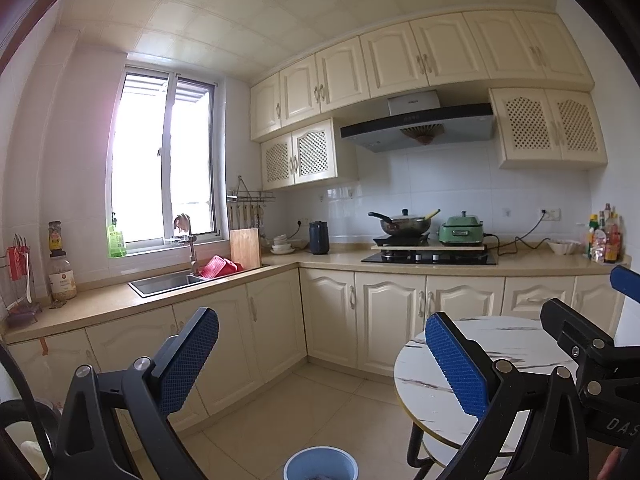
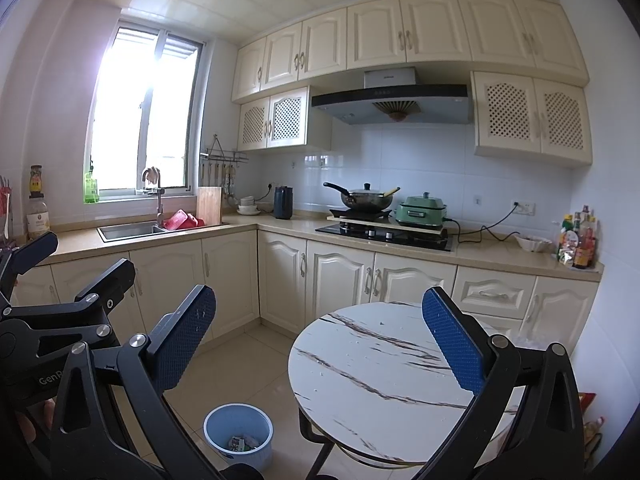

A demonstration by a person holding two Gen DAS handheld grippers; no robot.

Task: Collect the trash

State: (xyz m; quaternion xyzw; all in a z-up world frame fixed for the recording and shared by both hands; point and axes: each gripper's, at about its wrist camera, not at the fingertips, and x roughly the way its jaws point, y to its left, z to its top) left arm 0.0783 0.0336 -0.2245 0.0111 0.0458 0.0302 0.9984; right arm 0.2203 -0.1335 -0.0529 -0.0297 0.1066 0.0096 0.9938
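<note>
While both grippers hang raised over a kitchen floor, the left gripper (image 1: 320, 364) and the right gripper (image 2: 320, 340) each stand with jaws spread wide and nothing between the blue ribbed pads, touching neither table nor bin. Just below them a pale blue waste bin (image 2: 238, 432) sits on the tiled floor beside the black legs of a round marble-look table (image 2: 384, 380); inside the bin lie a small printed carton (image 2: 237, 443) and some crumpled scraps, the only trash plainly in view. The tabletop looks bare apart from a few tiny specks, too small to identify. By these frames the collecting appears close to done, or the next piece lies out of view. The carton is judged light and easily crushed, best pinched across its flat faces; the bin, thin plastic and probably light, would be taken by its rim with one pad inside and one outside, and could tip if lifted from one side only. Beyond the table, cream cabinets run under a beige counter (image 1: 520, 266) carrying a wok (image 1: 404, 224) on the hob, a green electric cooker (image 1: 460, 230), a dark kettle (image 1: 319, 238) and a cluster of sauce bottles (image 1: 604, 240), with the steel sink (image 1: 168, 282) and a bright window at the far left
</note>
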